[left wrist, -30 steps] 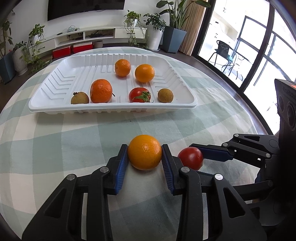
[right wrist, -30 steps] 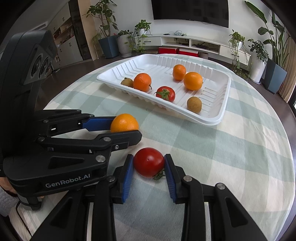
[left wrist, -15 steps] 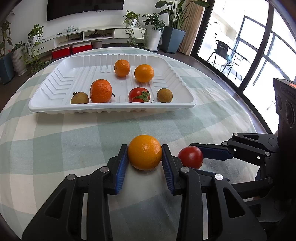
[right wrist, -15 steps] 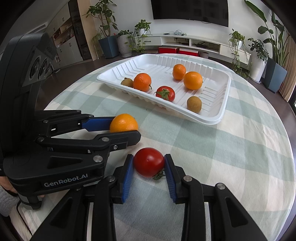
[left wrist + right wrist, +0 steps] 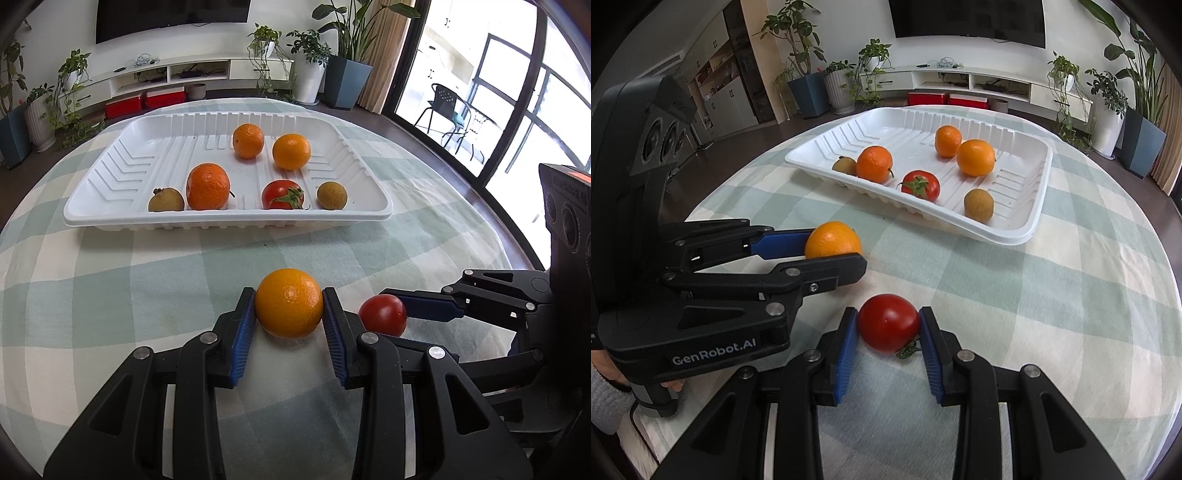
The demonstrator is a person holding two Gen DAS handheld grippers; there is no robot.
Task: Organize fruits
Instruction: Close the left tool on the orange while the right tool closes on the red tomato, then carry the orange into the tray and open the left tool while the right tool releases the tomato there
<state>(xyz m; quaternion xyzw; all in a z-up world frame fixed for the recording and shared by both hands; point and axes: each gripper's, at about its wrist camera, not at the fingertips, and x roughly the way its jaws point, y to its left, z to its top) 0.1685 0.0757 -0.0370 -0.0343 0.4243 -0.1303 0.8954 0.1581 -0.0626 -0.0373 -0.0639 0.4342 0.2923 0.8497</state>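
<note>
Grip | round orange fruit (image 5: 289, 308) clamped by left gripper (image 5: 289, 325), red tomato (image 5: 888, 322) by right gripper (image 5: 888, 332) | both on checked tablecloth (image 5: 110, 288) | bare cloth seen before white ribbed plastic tray (image 5: 221, 218) near edge

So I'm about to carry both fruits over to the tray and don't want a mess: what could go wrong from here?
1. The round orange in the left gripper and the red tomato in the right gripper are pinched only at their sides; either might roll out.
2. The grippers sit close together, so they could bump when lifting.
3. The white plastic tray already holds six fruits; a drop could knock them.
</note>
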